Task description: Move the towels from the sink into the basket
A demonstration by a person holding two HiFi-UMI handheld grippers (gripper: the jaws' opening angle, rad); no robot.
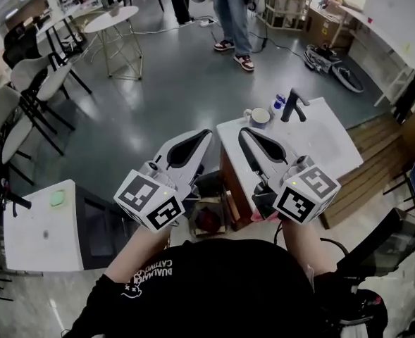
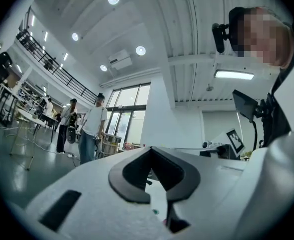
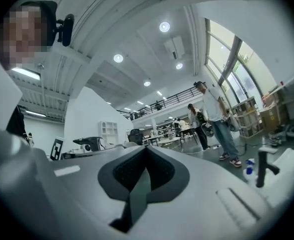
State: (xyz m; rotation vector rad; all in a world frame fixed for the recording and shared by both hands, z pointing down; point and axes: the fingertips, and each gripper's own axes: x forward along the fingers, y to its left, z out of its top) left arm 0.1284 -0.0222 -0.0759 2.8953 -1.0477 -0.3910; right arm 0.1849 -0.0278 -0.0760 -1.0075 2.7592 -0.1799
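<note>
Towels, head view: none plainly in sight; basin of the white sink point(image 1: 320, 143) not readable from this angle, so presumably down inside it. Pink scrap point(image 1: 269, 217) under the right tongs' body, too small to name.
Tongs, head view: left tongs point(image 1: 206, 135) and right tongs point(image 1: 242, 132) side by side, pointing toward the sink, both empty.
Handling, judged: soft, light and limp; heavier and clingy if wet; not fragile; apt to drape and drag over a rim.
Hold, judged: pinch on a bunched fold near the middle rather than a corner, so less hangs loose.
Edges, head view: faucet point(image 1: 292, 105), mug point(image 1: 258, 117) and blue bottle point(image 1: 279, 103) along the far rim, worth avoiding.
Basket, head view: dark open container point(image 1: 208, 189) just beside the sink, low between the tongs; cannot tell if the basket.
Room, head view: wide grey floor beyond; standing person point(image 1: 232, 13) well apart.
Left gripper view: tips together, nothing clamped.
Right gripper view: pressed together, nothing between; faucet low right.
</note>
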